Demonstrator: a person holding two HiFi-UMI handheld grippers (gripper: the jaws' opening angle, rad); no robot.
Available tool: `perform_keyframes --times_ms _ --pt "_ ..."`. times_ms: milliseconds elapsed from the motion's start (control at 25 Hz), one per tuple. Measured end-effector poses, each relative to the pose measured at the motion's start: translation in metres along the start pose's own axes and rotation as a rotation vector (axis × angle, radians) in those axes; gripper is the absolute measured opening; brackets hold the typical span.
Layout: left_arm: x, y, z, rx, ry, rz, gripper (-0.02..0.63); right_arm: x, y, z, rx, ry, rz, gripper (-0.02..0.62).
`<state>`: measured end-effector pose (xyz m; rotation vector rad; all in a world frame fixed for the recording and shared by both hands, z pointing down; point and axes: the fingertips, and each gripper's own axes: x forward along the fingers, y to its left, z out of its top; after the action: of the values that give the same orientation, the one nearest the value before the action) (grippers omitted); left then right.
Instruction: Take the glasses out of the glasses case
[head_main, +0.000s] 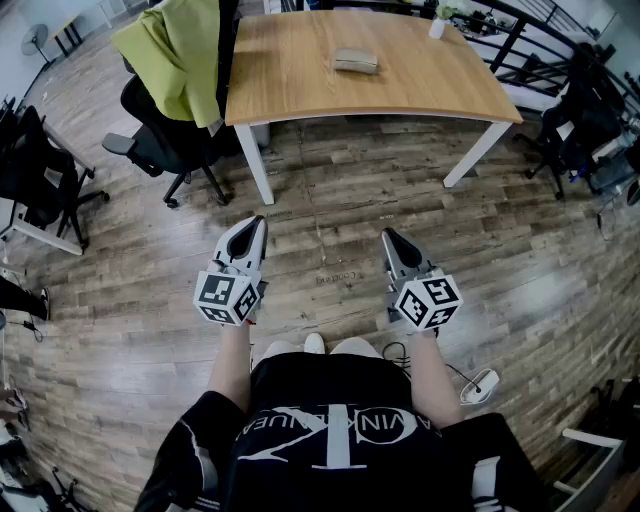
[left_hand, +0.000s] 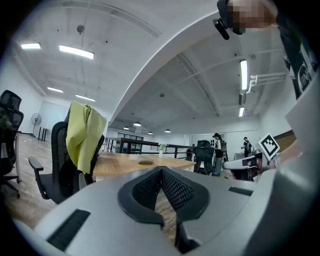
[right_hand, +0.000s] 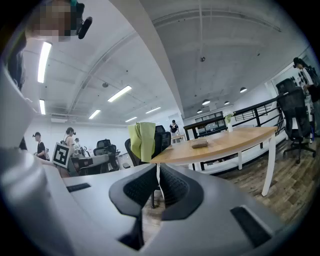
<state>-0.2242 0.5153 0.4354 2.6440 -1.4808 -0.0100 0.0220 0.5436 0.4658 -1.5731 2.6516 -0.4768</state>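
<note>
Nearest, note the left gripper (head_main: 257, 224) and the right gripper (head_main: 389, 237) held low before the body over the plank floor (head_main: 330, 200), each with jaws closed tip to tip on nothing. Judge this as the approach, with no part of the task done yet. Step forward to the near edge of the wooden table (head_main: 300, 90), keeping clear of the chair (head_main: 155, 142) draped with a yellow-green cloth (head_main: 180, 50) at its left corner. Spread both pairs of jaws before arriving, not over the target. Find the glasses case (head_main: 355, 61) lying flat on the tabletop toward the far side, well apart from both grippers and seemingly shut, though too small to confirm. Come down square: steady the base with 1 gripper, raise the lid with the other, then lift the glasses by the frame, never the lenses. Mind the small potted plant (head_main: 439, 22) at the far corner.
</note>
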Motion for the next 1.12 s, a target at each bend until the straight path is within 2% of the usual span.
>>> perform_keyframes --times_ms 640,1120 --pt "0.028 0.037 -0.009 -0.017 0.008 -0.011 0.015 0.041 -0.015 -0.007 0.016 0.008 -0.045 0.035" --pt "0.108 0.076 0.000 -0.018 0.009 -0.013 0.015 0.118 -0.059 0.021 0.016 -0.004 -0.048 0.038"
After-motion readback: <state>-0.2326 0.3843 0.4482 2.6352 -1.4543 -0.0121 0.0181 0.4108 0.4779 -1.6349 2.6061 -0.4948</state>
